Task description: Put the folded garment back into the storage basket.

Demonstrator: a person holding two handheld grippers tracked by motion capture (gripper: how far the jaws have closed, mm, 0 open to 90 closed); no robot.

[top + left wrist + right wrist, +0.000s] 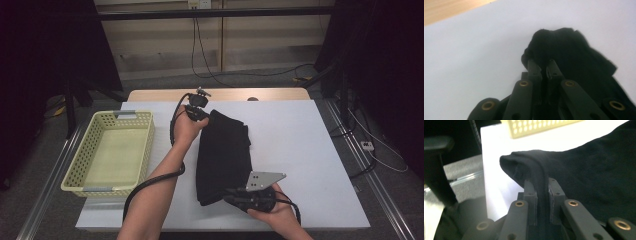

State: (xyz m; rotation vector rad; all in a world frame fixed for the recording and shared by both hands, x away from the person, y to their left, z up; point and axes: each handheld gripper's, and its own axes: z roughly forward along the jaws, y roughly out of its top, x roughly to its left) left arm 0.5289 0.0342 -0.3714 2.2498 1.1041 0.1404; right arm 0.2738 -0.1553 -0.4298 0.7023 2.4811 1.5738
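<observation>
Both tongs, left and right, clench opposite ends of the folded black garment; lifting toward the basket likely follows.

Black fingers with brass rivets, black cables, bare forearms.

From the high view we look forward and down from the person's side, taking in the whole white table, the yellow basket at its left and the floor beyond. In the left gripper view we sit just behind the jaws at the far end of the black cloth, very near it. In the right gripper view we sit equally close at the cloth's near end, facing left toward the basket. All three views share the cloth and table.
</observation>
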